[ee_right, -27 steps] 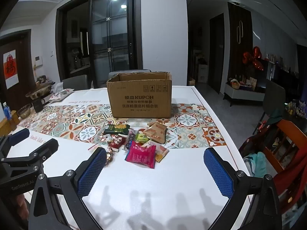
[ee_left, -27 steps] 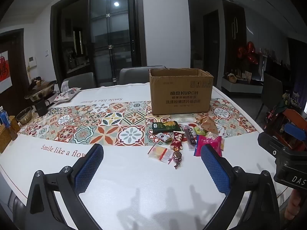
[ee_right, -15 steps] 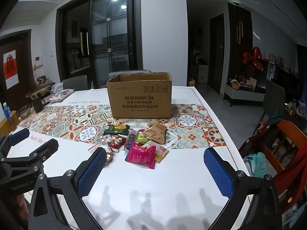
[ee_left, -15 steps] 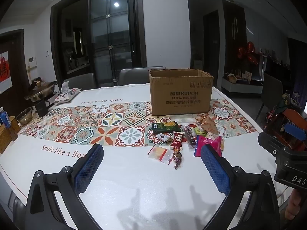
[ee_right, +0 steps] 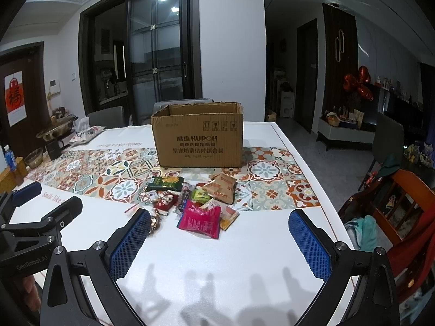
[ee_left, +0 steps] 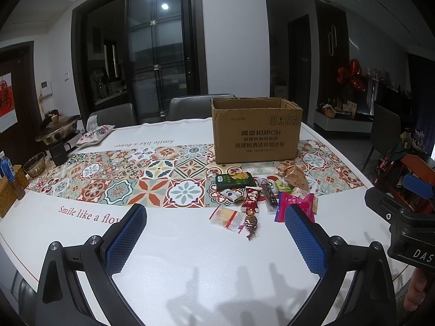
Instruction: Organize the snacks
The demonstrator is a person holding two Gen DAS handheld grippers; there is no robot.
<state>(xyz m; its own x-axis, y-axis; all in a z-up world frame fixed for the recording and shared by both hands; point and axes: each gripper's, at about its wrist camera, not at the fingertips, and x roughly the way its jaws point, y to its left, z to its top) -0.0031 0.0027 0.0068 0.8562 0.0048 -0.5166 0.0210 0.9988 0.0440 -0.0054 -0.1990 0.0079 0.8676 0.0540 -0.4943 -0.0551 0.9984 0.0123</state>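
The left gripper (ee_left: 214, 225) is held wide open over bare white table (ee_left: 190, 258) at the bottom of its frame, nothing between the pads. The right gripper (ee_right: 218, 228) is likewise spread wide and empty. The snacks (ee_right: 198, 198) are heaped mid-frame on the table, just in front of the open box (ee_right: 198, 135) (its flaps are up). A pink packet (ee_right: 199, 218) lies nearest the right gripper, apart from both pads. A clear packet (ee_left: 227, 216) sits at the heap's near left edge.

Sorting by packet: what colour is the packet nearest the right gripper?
Bright pink packet, clearest in the right wrist view.
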